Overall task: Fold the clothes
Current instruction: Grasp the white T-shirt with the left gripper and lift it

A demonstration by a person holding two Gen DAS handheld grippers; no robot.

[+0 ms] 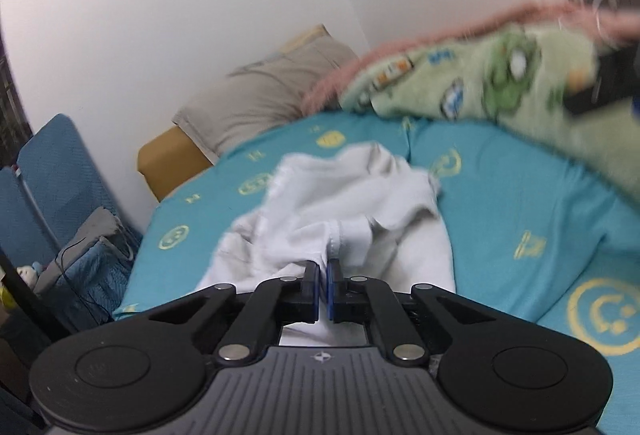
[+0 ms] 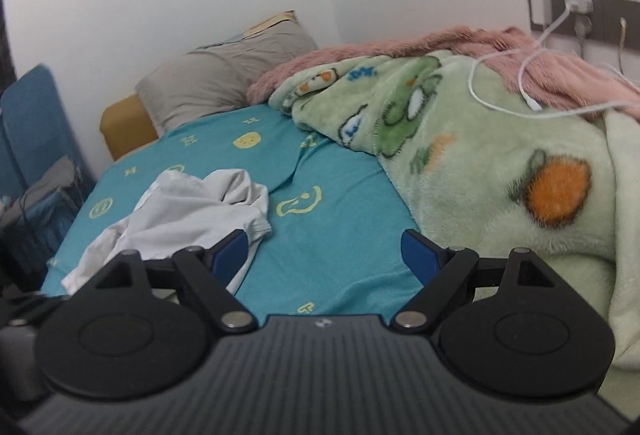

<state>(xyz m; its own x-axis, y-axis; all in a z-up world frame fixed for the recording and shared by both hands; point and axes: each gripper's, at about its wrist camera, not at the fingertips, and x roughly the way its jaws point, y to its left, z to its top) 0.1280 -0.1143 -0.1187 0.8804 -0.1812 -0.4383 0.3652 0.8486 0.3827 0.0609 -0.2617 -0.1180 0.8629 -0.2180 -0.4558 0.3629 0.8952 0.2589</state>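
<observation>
A crumpled white garment [image 1: 340, 203] lies on the teal bed sheet [image 1: 500, 195]. My left gripper [image 1: 324, 275] is at its near edge, jaws shut, with a ridge of the white cloth pinched between the blue pads. In the right wrist view the same garment [image 2: 192, 211] sits to the left on the sheet [image 2: 224, 123]. My right gripper [image 2: 320, 251] hovers over bare sheet just right of it, jaws wide open and nothing between them. Its left finger [image 2: 228, 251] overlaps the garment's right edge in the picture; whether they touch I cannot tell.
A green cartoon blanket [image 2: 460, 163] and a pink one [image 2: 400, 43] are heaped on the bed's right side, with a white charging cable [image 2: 500, 103] across them. A grey pillow [image 2: 224, 75] leans at the head. A blue folding chair [image 1: 52, 171] stands left of the bed.
</observation>
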